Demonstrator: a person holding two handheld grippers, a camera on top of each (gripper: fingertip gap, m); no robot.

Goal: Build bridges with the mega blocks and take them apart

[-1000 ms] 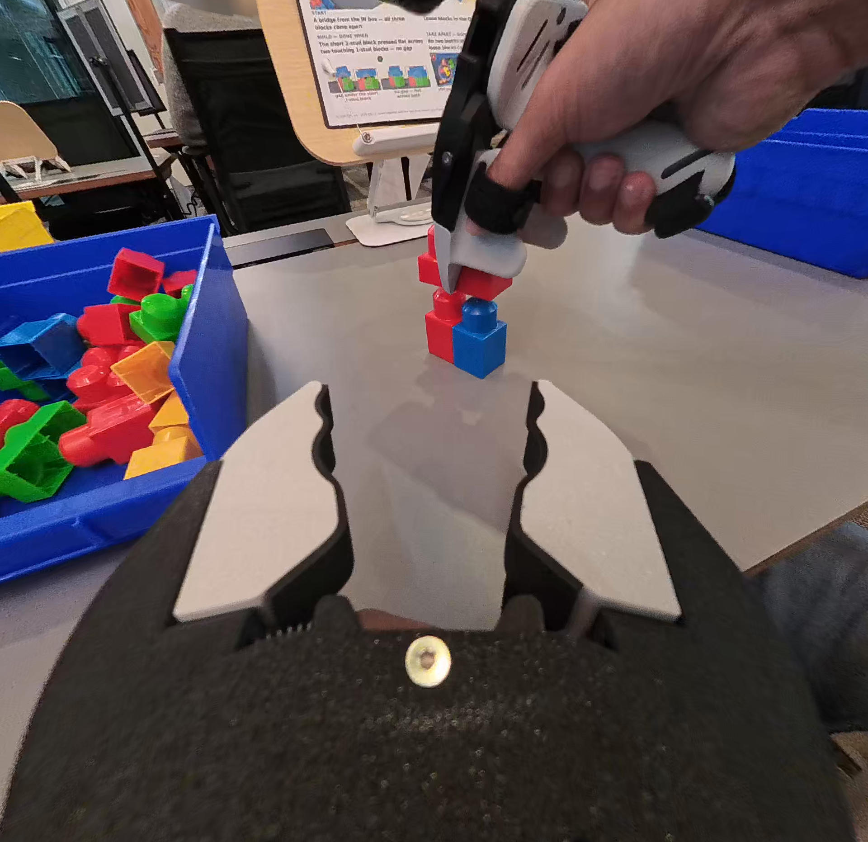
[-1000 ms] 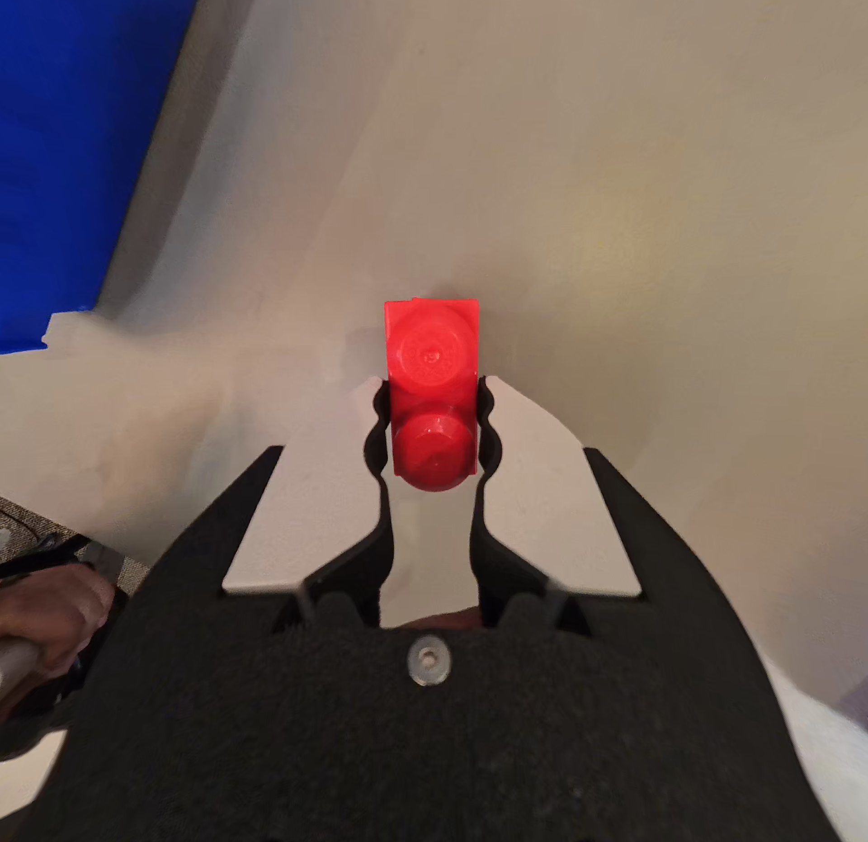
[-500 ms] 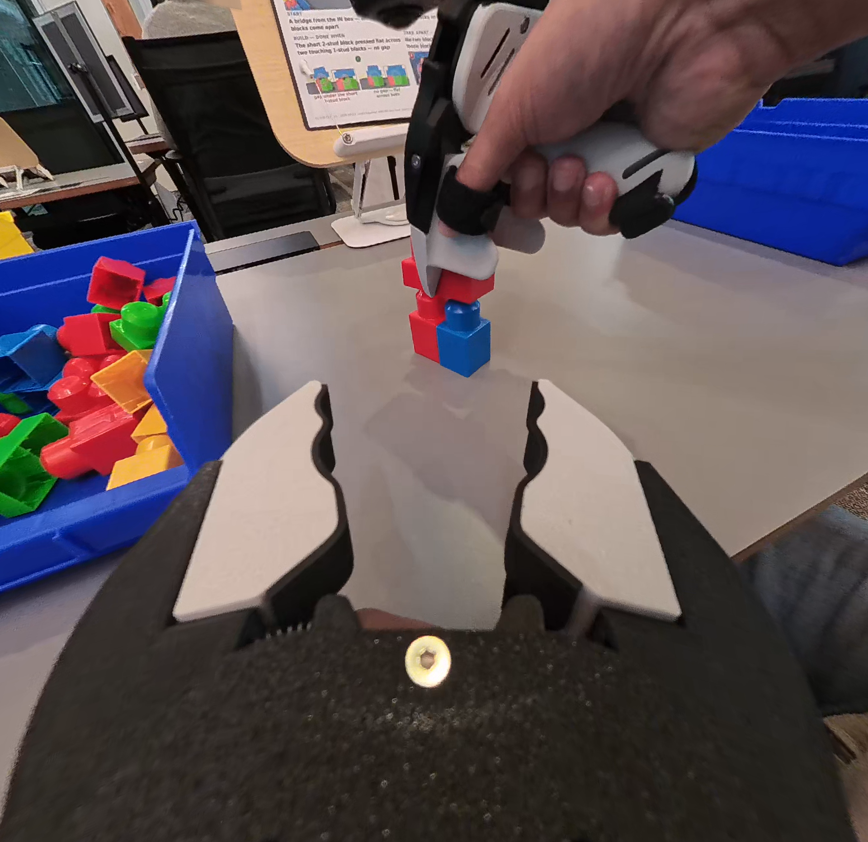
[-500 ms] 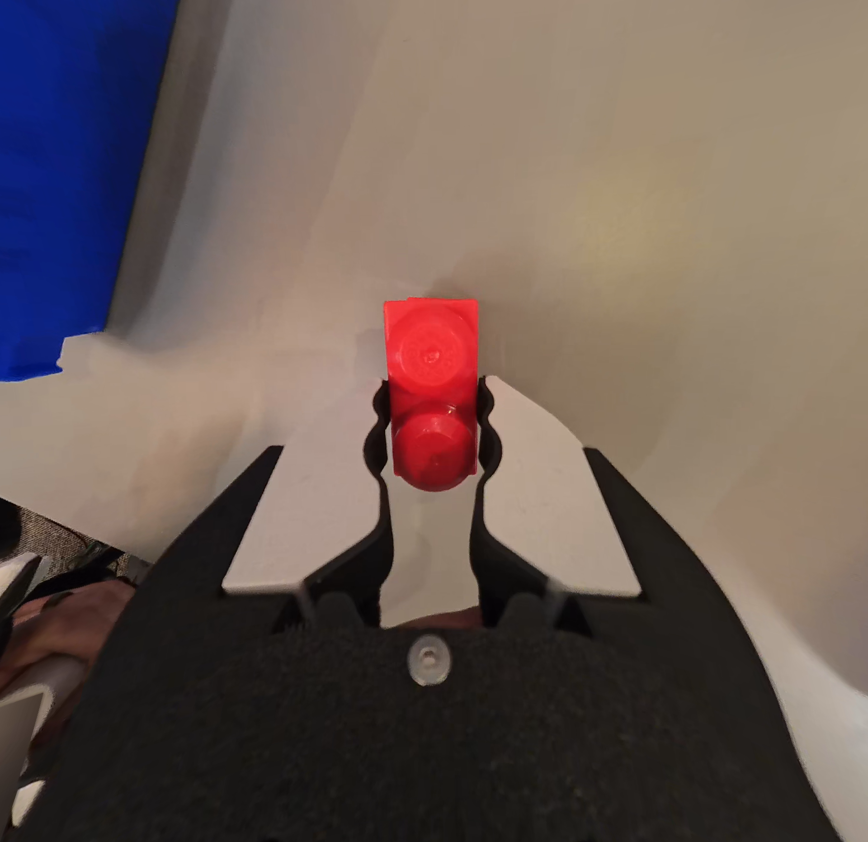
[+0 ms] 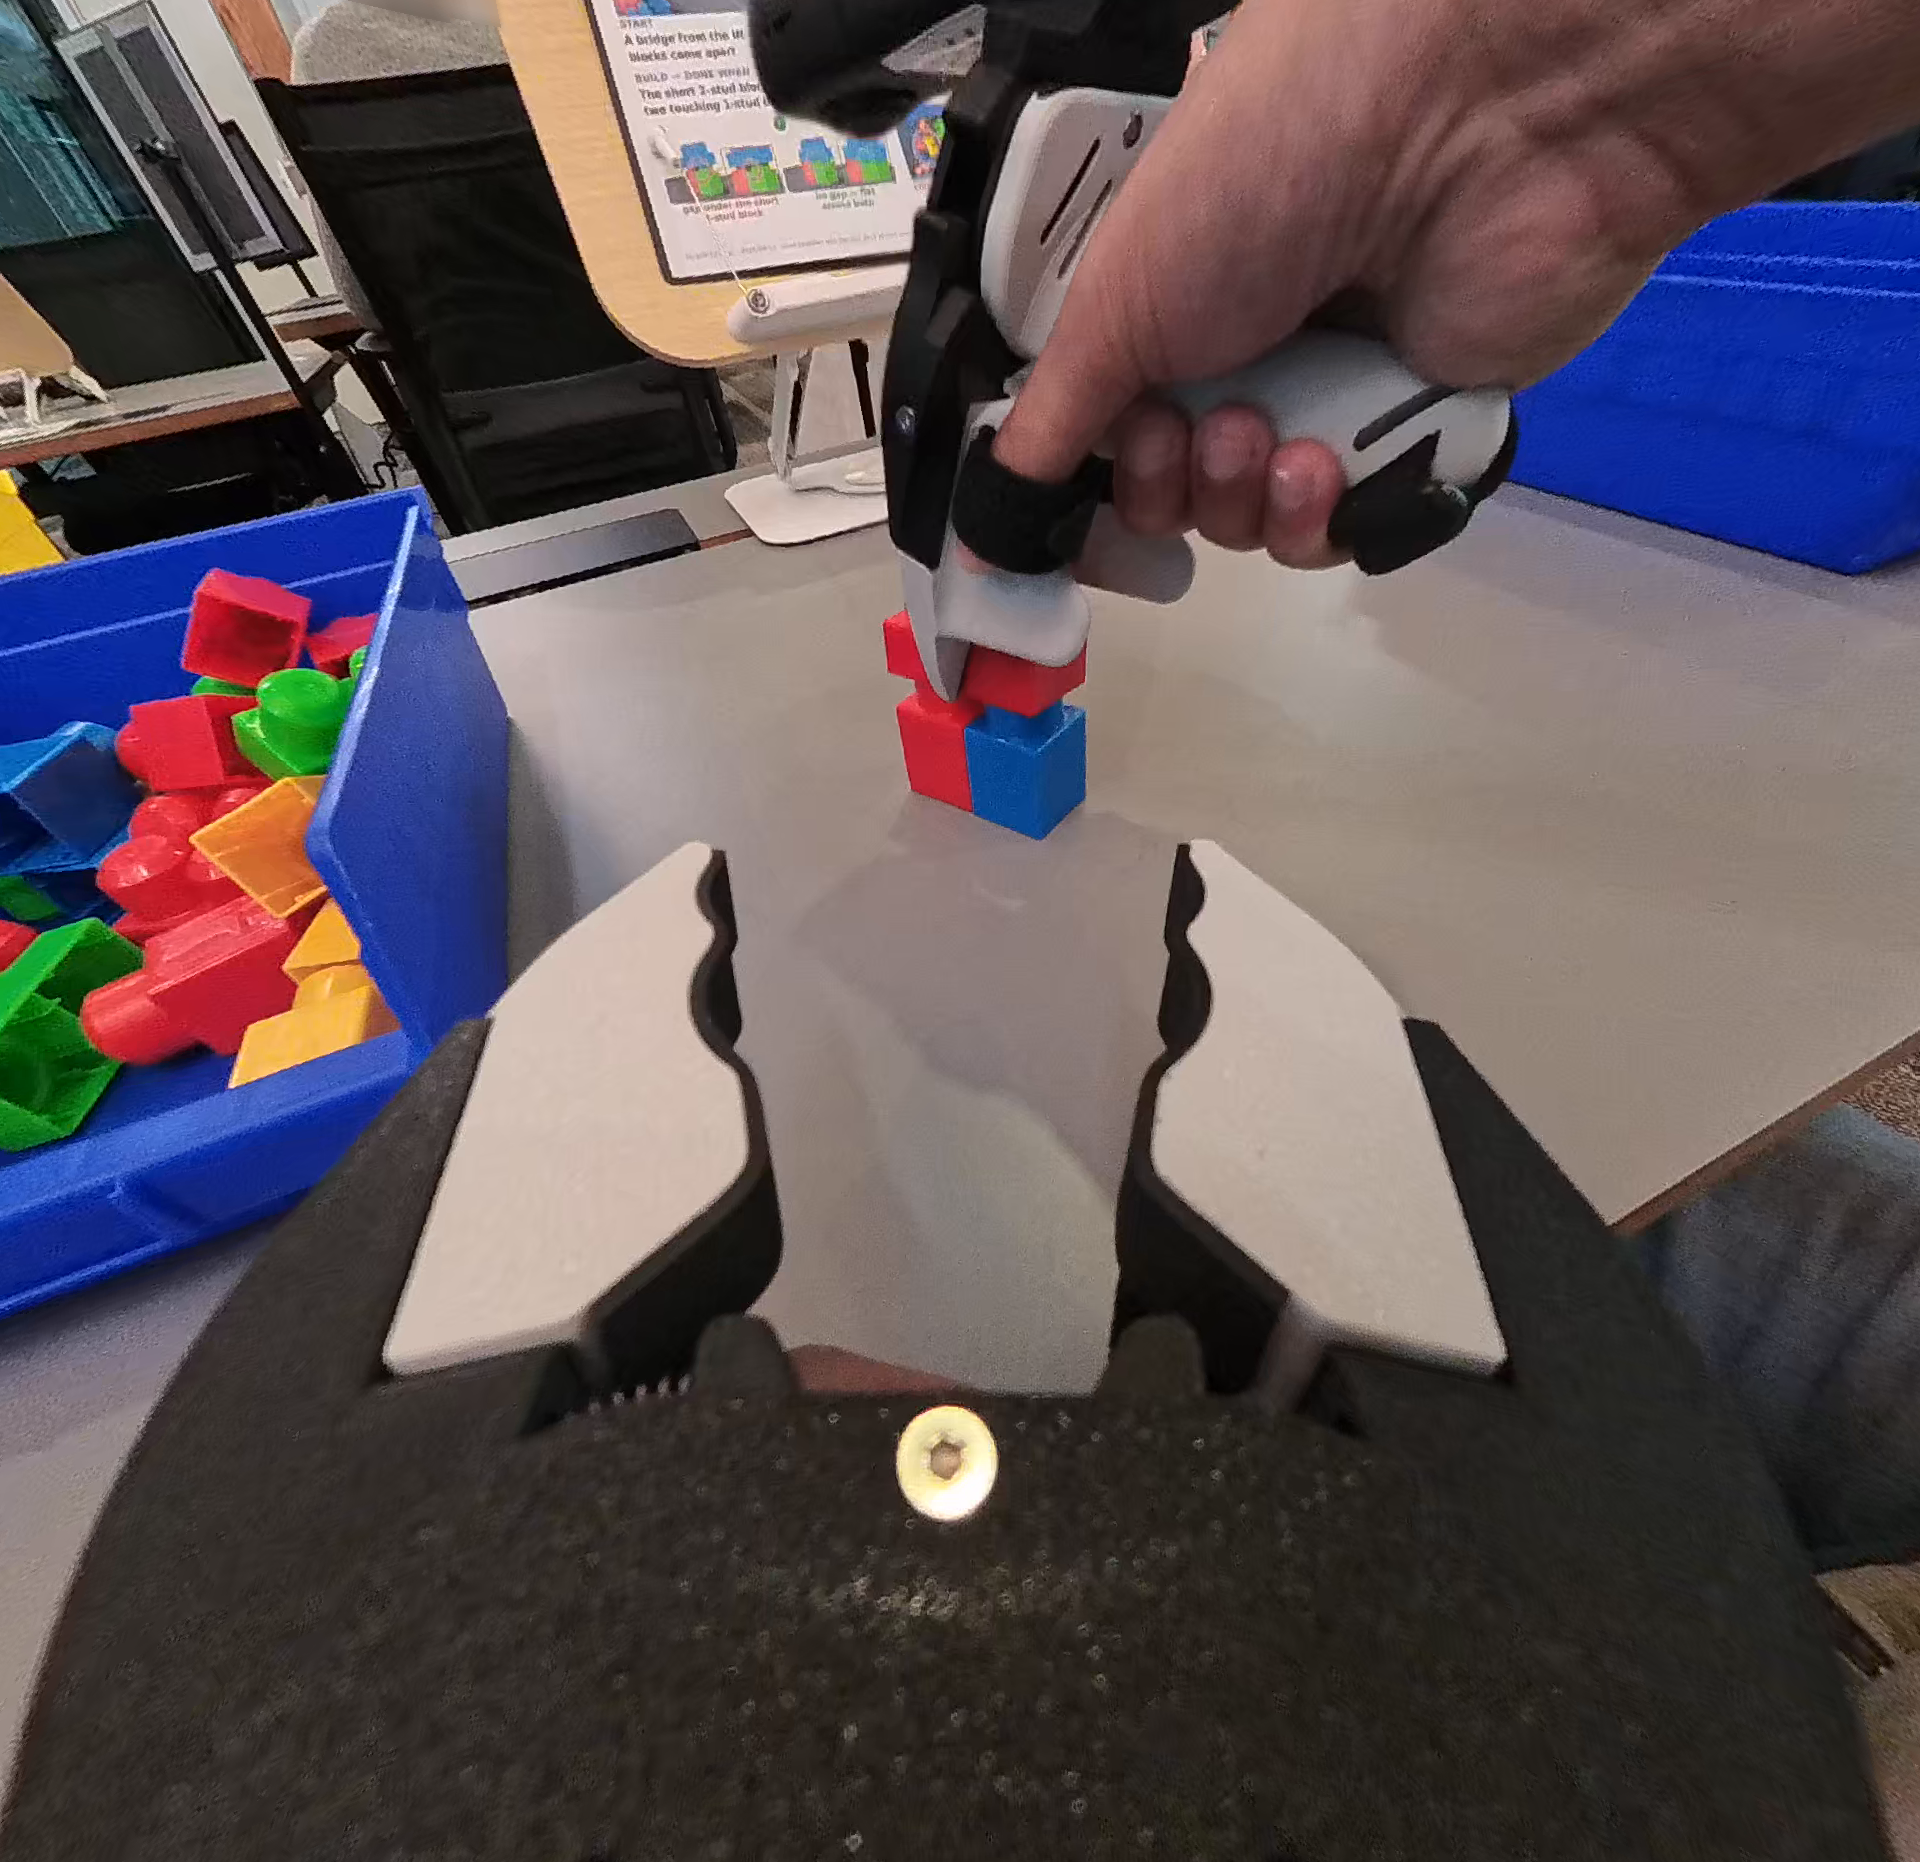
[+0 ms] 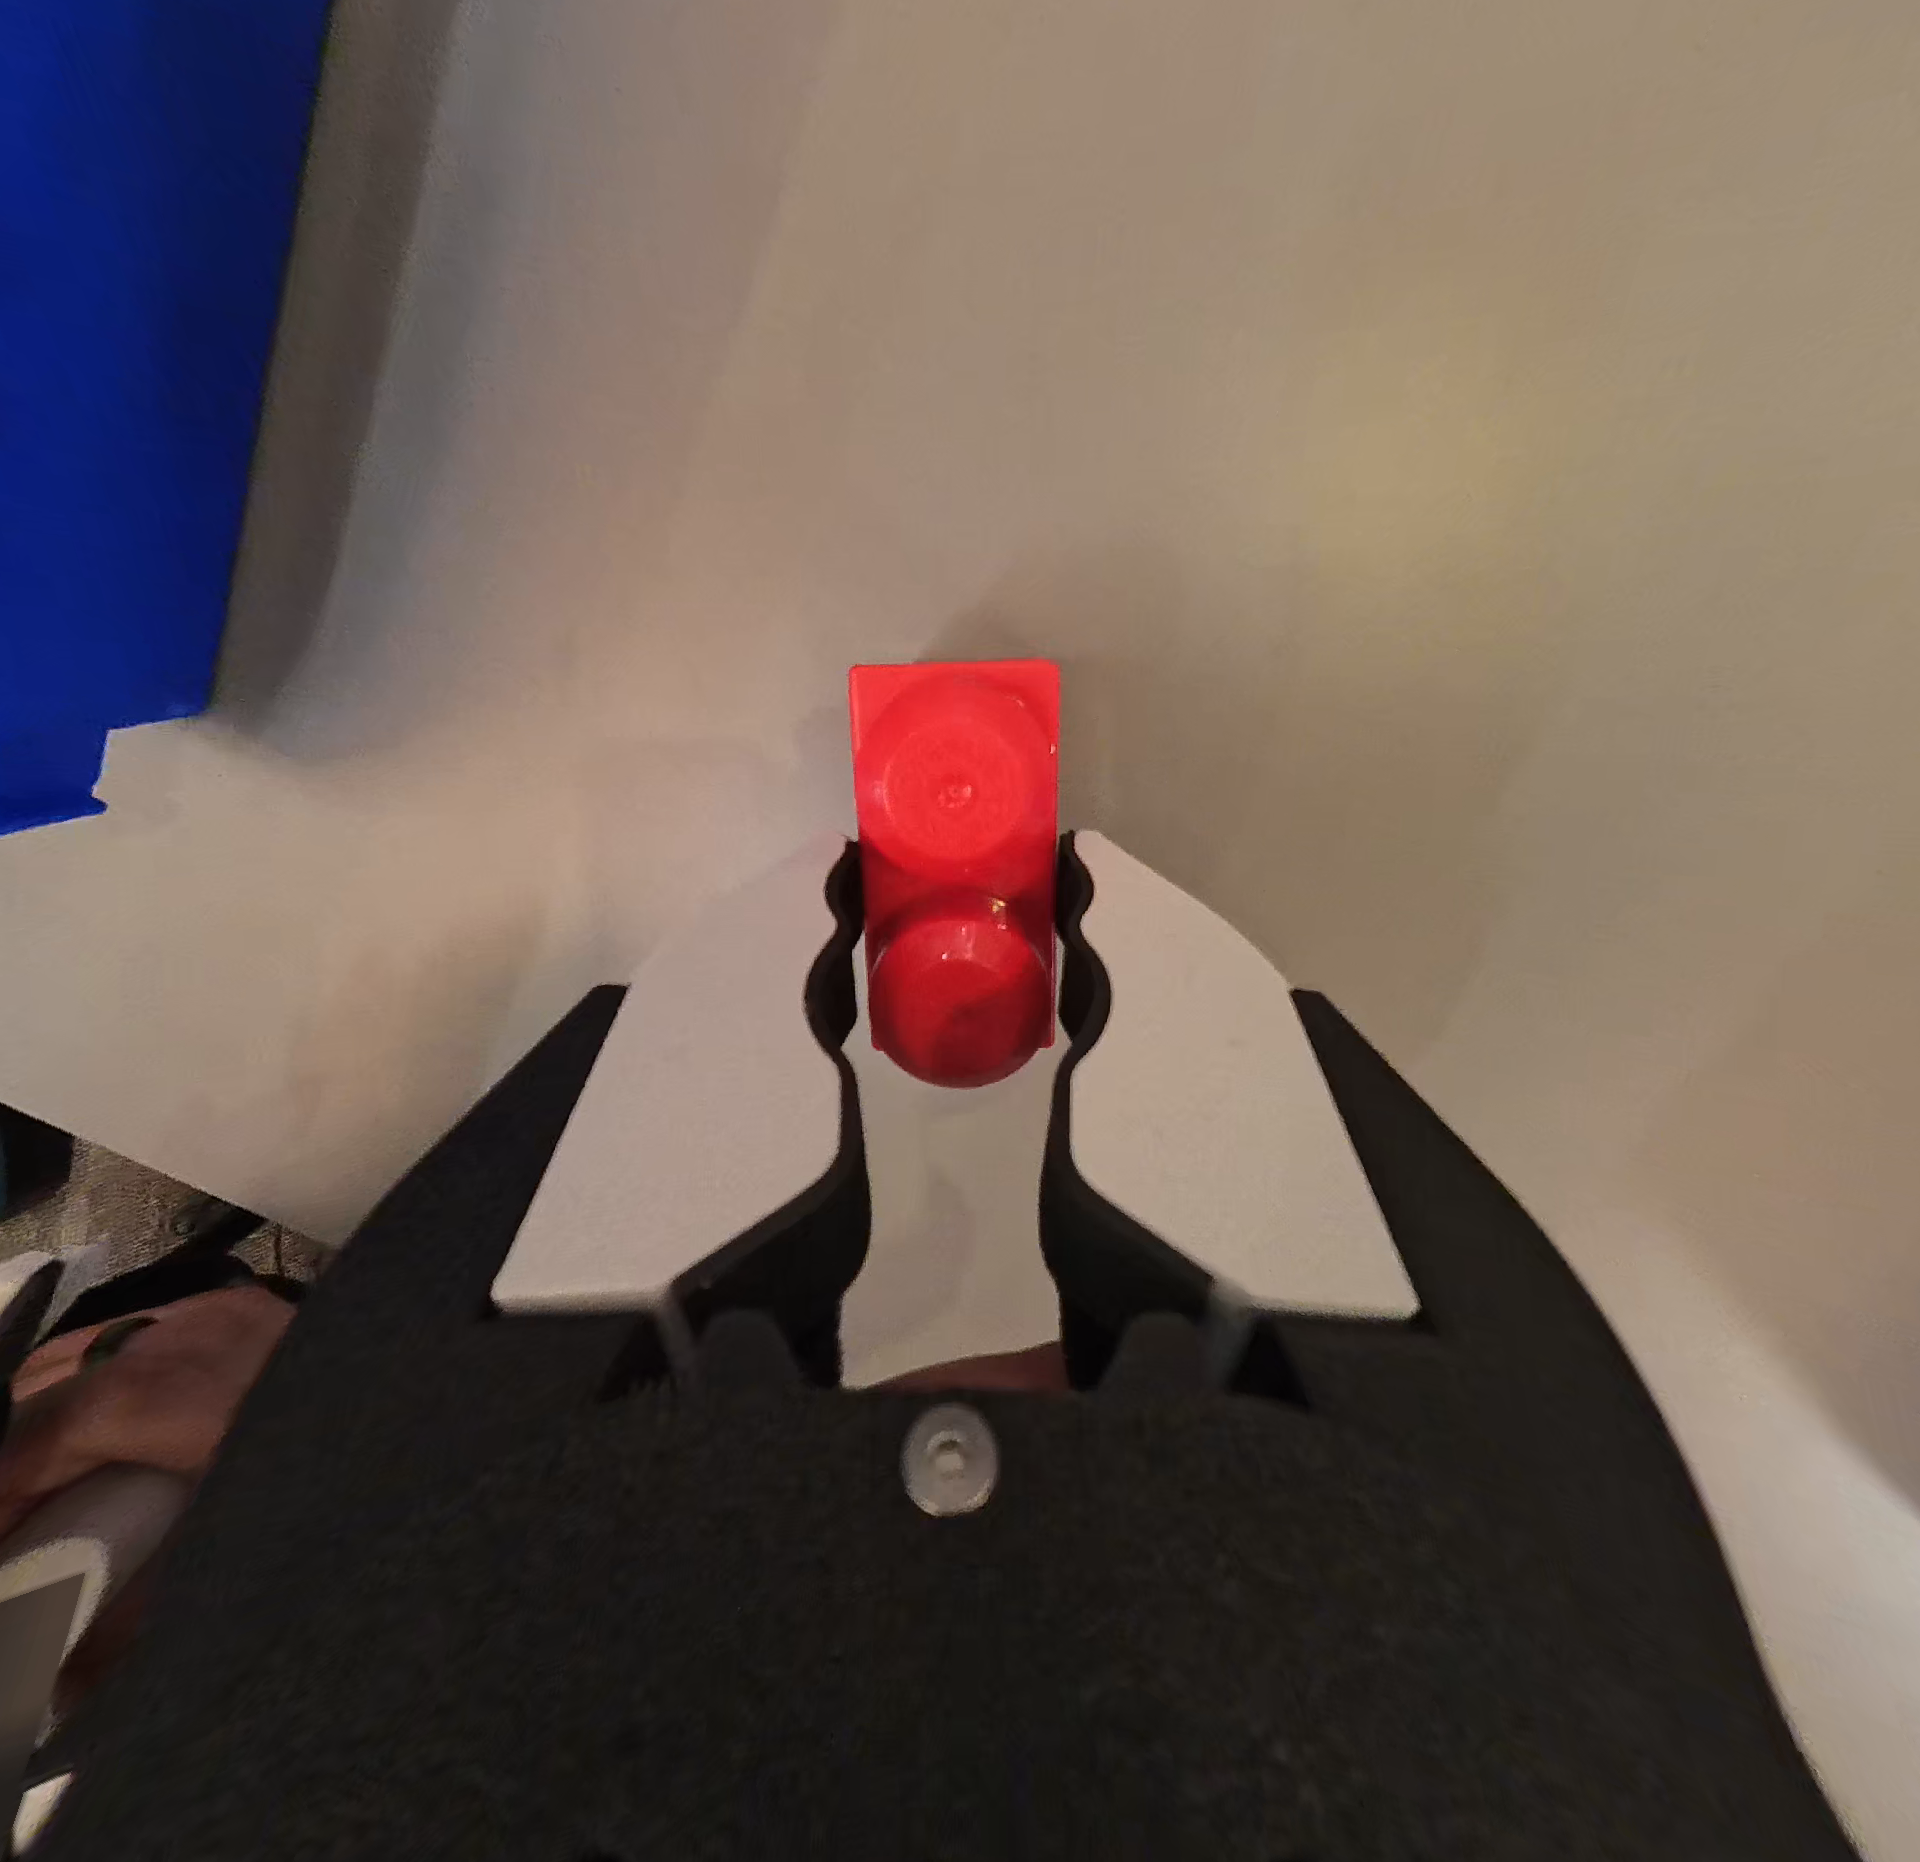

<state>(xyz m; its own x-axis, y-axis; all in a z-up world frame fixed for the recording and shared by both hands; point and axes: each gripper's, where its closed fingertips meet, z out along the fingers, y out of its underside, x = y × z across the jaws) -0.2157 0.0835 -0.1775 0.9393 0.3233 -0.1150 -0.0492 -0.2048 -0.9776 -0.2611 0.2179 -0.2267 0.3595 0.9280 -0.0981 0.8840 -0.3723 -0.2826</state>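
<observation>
A small red block [image 5: 933, 752] and a small blue block [image 5: 1027, 768] stand side by side and touching on the grey table [image 5: 1455, 825]. My right gripper [image 6: 956, 856] is shut on a red two-stud block [image 6: 954, 773] and holds it from above on top of the pair. It also shows in the left wrist view [image 5: 1023, 674], pressed down over both blocks. My left gripper [image 5: 948, 877] is open and empty, low over the table in front of the stack.
A blue bin [image 5: 416, 825] with several loose red, green, yellow and blue blocks stands at the left. Another blue bin [image 5: 1745, 389] stands at the back right. An instruction board on a stand [image 5: 748, 150] is behind the table. The table's edge [image 5: 1766, 1158] runs at the right. Spacing between my two grippers at the tips: around 15 cm.
The right gripper has lowered the red two-stud block onto the red and blue blocks, so their studs no longer show. The left gripper has stayed open, shifting only slightly.
</observation>
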